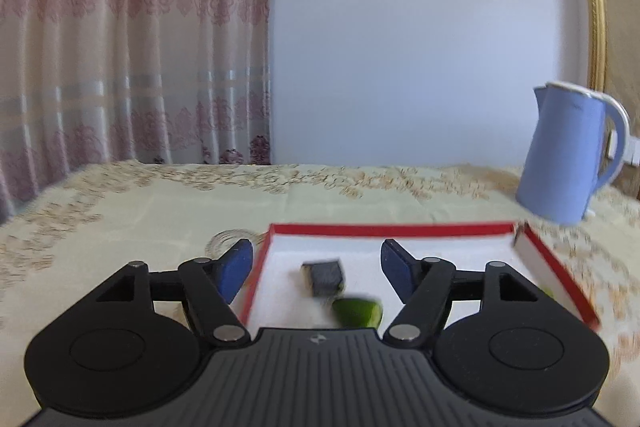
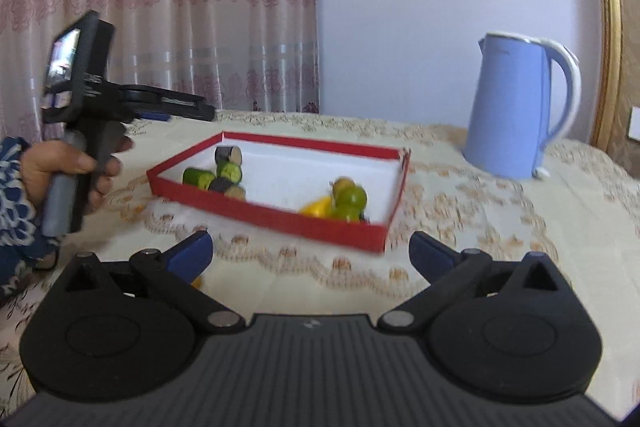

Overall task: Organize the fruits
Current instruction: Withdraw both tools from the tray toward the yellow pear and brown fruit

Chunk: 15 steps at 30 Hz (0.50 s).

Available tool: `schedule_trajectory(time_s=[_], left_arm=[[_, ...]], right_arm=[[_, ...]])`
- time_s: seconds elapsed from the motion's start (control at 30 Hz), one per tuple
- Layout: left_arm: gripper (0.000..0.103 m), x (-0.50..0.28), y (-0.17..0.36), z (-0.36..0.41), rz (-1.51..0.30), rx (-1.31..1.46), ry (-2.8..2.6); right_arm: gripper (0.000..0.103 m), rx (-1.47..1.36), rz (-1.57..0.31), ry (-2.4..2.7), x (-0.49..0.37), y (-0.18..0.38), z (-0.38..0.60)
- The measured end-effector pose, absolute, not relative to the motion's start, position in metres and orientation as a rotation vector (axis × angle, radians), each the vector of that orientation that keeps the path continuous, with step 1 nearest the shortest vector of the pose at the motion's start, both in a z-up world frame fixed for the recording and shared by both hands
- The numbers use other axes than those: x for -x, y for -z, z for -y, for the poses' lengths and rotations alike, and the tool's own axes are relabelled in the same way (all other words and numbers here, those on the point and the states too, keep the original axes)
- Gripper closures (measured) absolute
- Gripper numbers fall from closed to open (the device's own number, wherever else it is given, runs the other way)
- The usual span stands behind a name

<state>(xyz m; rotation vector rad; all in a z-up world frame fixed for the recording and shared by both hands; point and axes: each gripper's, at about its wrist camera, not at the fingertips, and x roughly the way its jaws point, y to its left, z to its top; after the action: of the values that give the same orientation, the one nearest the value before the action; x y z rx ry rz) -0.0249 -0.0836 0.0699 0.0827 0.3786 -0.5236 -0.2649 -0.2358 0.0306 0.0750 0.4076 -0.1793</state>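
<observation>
A red box with a white inside (image 2: 272, 219) lies on the patterned tablecloth. In its left end sit several green and dark cut pieces (image 2: 224, 173). A round green fruit (image 2: 352, 201) and a yellow piece (image 2: 318, 207) lie in its right near corner. My right gripper (image 2: 312, 251) hovers open over the cloth in front of the box, nothing between its fingers. My left gripper (image 1: 316, 267) is open above the box's (image 1: 392, 229) left end, over a dark piece (image 1: 324, 277) and a green piece (image 1: 356, 311) that lie on the bottom untouched. A hand (image 2: 68, 163) holds it.
A blue kettle (image 2: 516, 107) stands on the table behind and right of the box, also in the left wrist view as the kettle (image 1: 568, 155). A curtain and a pale wall are behind. A small orange bit (image 2: 196, 281) shows under my right gripper's left finger.
</observation>
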Motion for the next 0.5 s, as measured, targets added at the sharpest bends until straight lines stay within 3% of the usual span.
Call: schedule_trajectory(time_s=[0.27,0.5], left_arm=[[0.021,0.098,-0.054,0.022,-0.458,-0.079,0.494],[0.021,0.131,-0.047,-0.003,-0.505,-0.103,0.478]], right_arm=[[0.000,-0.054,-0.473,0.072,0.275,-0.012,0.202],[0.000,-0.003,-0.565,0.011,0.260,0.002,0.182]])
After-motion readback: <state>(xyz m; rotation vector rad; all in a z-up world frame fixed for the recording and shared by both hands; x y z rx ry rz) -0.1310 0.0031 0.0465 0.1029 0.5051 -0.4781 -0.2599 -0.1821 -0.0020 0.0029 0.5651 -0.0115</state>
